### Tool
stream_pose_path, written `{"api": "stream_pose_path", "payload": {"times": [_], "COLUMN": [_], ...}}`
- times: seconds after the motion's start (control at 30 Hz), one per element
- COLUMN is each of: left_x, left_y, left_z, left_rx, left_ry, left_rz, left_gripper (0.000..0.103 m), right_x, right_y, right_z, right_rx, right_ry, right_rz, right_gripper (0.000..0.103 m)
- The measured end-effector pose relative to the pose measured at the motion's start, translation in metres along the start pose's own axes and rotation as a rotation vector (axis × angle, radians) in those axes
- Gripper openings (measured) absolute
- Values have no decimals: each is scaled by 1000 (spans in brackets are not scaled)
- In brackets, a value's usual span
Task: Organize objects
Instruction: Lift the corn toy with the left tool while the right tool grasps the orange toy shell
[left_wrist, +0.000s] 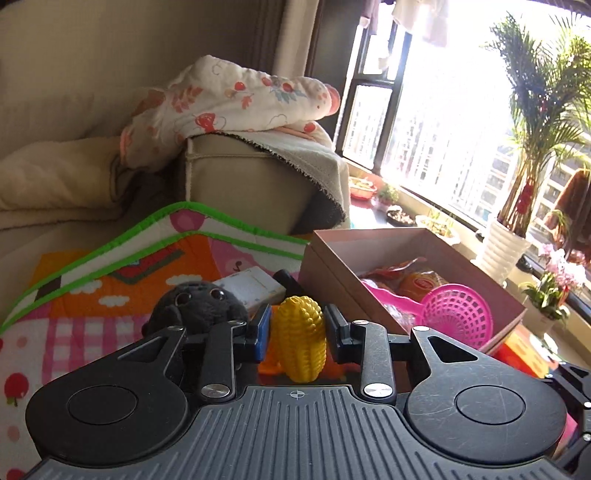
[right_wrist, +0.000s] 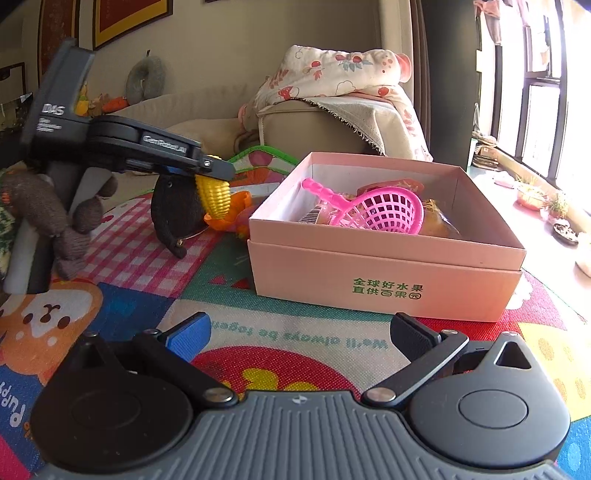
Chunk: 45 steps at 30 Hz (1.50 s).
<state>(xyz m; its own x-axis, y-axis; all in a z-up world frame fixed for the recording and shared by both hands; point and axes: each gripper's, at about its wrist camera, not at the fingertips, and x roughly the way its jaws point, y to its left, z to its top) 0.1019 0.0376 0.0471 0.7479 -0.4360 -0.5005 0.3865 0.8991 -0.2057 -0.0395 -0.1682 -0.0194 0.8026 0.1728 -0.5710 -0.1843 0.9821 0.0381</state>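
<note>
Left tongs (left_wrist: 297, 328) are clenched on a yellow plastic toy corn cob (left_wrist: 301, 338), holding it upright between the two pads; in the right wrist view the cob (right_wrist: 216, 199) hangs lifted clear of the colourful cartoon play mat (right_wrist: 280, 339), just left of the box. Right tongs (right_wrist: 297, 334) stand released, jaws wide apart with nothing between them, hovering low over the mat in front of the box.

A shallow pink cardboard box with green printed characters (right_wrist: 388, 280) sits on the mat. Inside it already lie a bright pink plastic toy sieve with a mesh bowl and handle (right_wrist: 384, 210) and some orange snack packets (left_wrist: 421, 284).

Outside the box, several items remain on the mat: a black plush toy animal with shiny eyes (left_wrist: 199, 299), an orange plastic toy piece (right_wrist: 236, 214) beneath the corn, a small white rectangular carton (left_wrist: 255, 288), and a brown knitted stuffed toy (right_wrist: 55, 221) at the far left.

Judging by this, the tidying looks partly done: a few things are boxed, the corn is in transit, and at least four items wait.
</note>
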Motion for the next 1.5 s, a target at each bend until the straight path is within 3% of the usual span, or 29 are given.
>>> {"api": "stream_pose_path", "payload": {"times": [0.1,0.3,0.4,0.53,0.73,0.93,1.03,1.17,1.23,1.3,1.4,1.5], "left_x": [-43,-89,-101,-101,-95,-107,-111,-113,-113,-112,-112,-112], "left_y": [1,8,11,2,5,29,33,33,34,37,42,52], "left_z": [-30,-90,-98,-103,-109,-113,-114,-115,-115,-115,-116,-114], "left_rx": [-73,-162,-193,-134,-133,-260,-286,-292,-303,-320,-349,-401], "left_ry": [-8,-1,-19,-28,64,-5,-32,-48,-47,-47,-50,-48], "left_rz": [-38,-13,-34,-8,23,1,-14,-30,-31,-39,-49,-62], "left_gripper": [34,35,35,36,34,34,34,34,34,34,34,34], "right_x": [2,7,11,10,-2,-6,15,60,85,119,166,182], "right_y": [2,12,18,25,36,67,81,90,92,93,91,94], "right_z": [0,0,0,-2,14,75,110,146,157,167,171,168], "right_rx": [-11,-60,-92,-123,-139,-207,-208,-195,-216,-251,-283,-297], "right_ry": [10,39,58,68,66,3,7,-3,-6,44,149,205], "right_rz": [-9,-54,-93,-129,-78,37,58,-19,-103,-184,-231,-190], "right_gripper": [103,103,103,103,103,103,103,102,87,73,67,67]}}
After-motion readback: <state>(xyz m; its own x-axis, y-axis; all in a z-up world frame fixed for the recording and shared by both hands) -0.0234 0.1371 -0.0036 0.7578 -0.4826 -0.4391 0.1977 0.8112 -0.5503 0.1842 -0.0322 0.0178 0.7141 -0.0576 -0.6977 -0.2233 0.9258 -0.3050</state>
